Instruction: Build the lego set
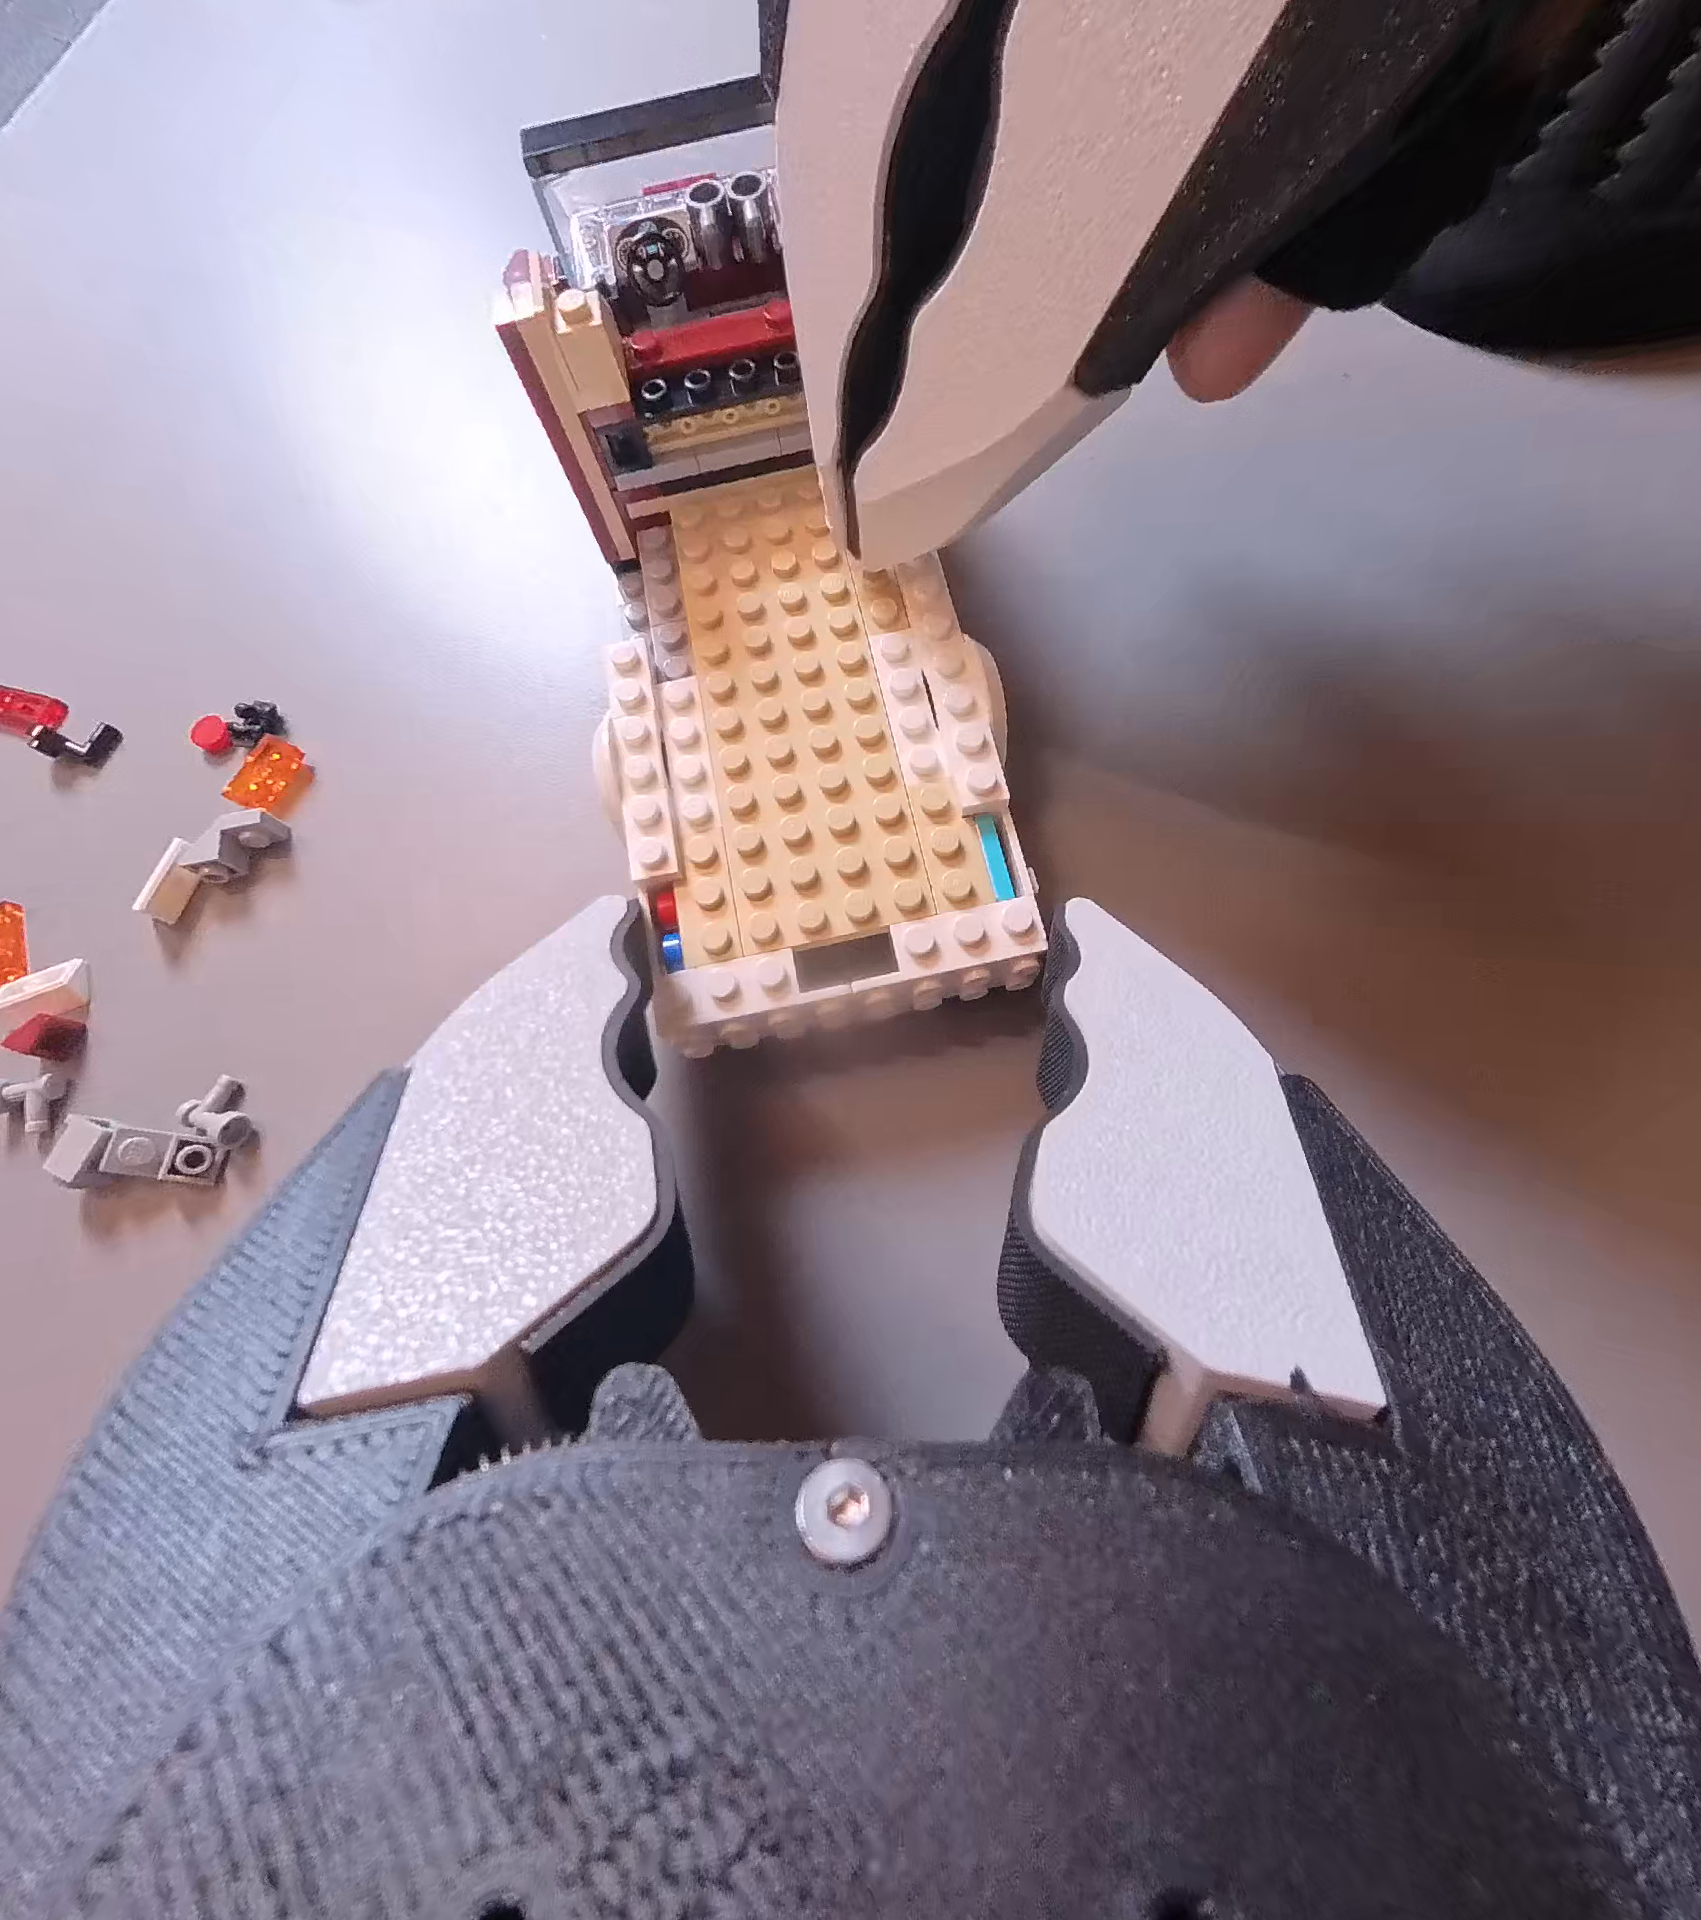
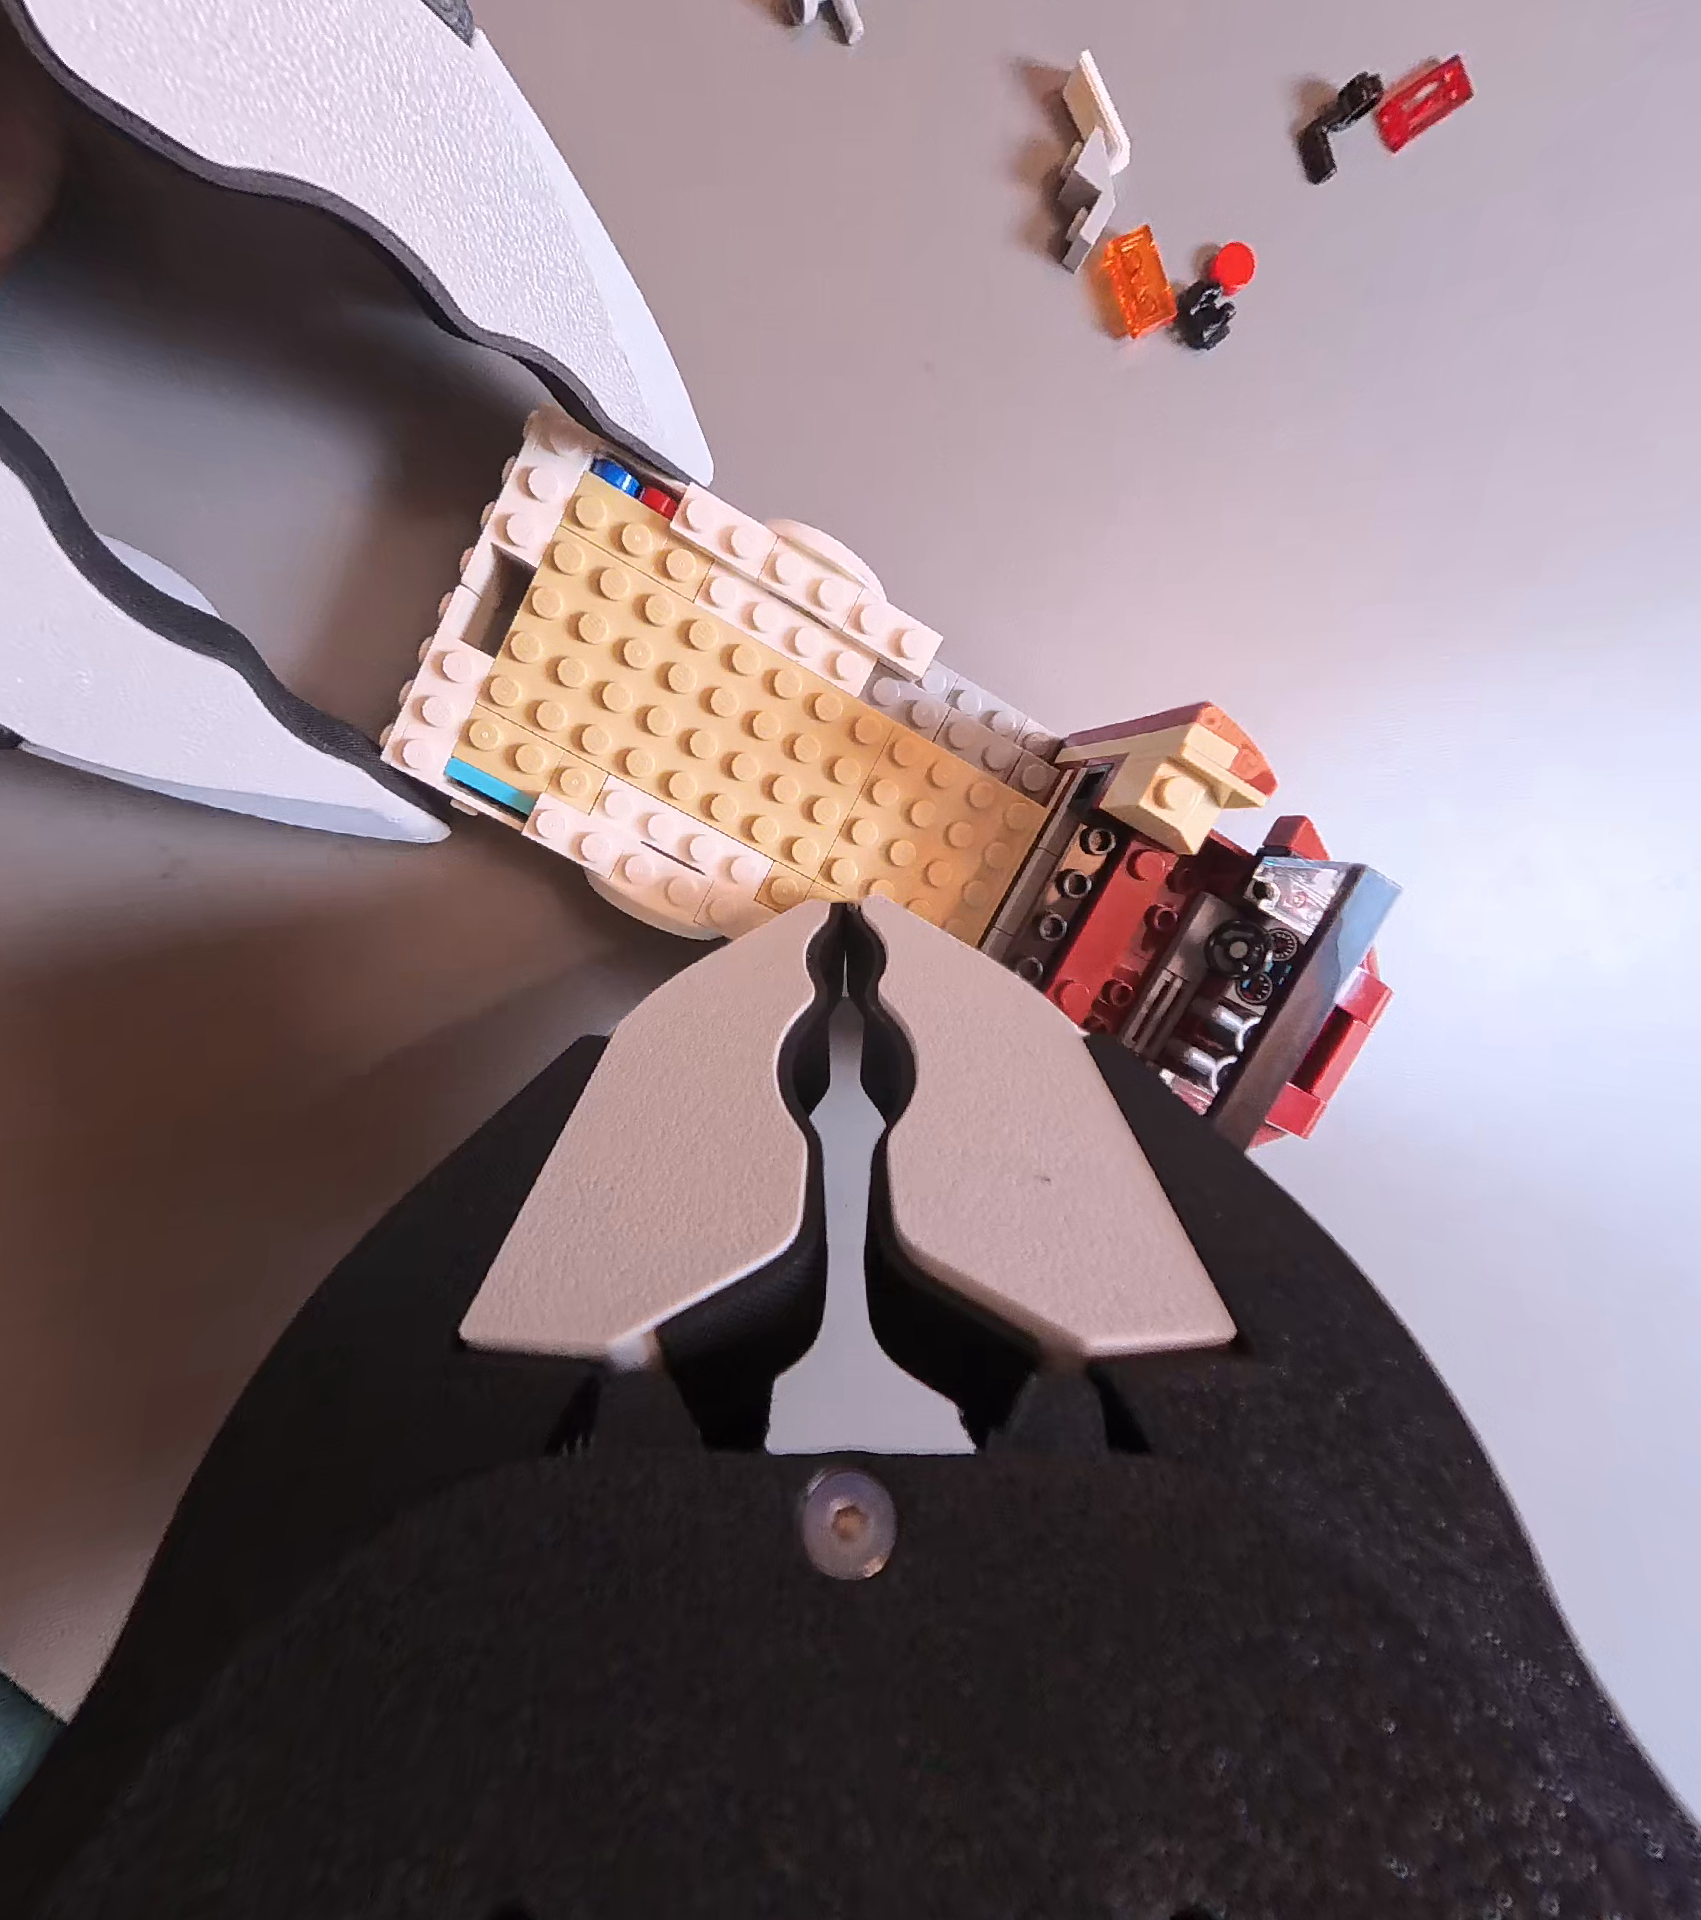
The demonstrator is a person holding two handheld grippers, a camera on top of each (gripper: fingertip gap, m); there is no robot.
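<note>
One partly built lego vehicle [image 1: 804,748] lay on the grey worktop [image 1: 306,416], with a tan studded floor, white edging and a dark red cab end. The left tool [image 1: 841,961] was spread wide, its two fingers flanking the white rear end of the model; whether they touched it was hard to tell. The right tool [image 2: 846,914] had its fingers pressed together, the tips at the model's side edge near the cab; nothing could be made out between them.

In the left wrist view the right tool [image 1: 856,540] hid part of the cab, and a fingertip of a gloved hand [image 1: 1230,343] showed behind it. That view showed about a dozen loose pieces [image 1: 98,935] well apart from the model, including two orange transparent ones. The right wrist view showed only some of those loose pieces [image 2: 1168,281], with one orange piece and another piece cut off at the top edge.
</note>
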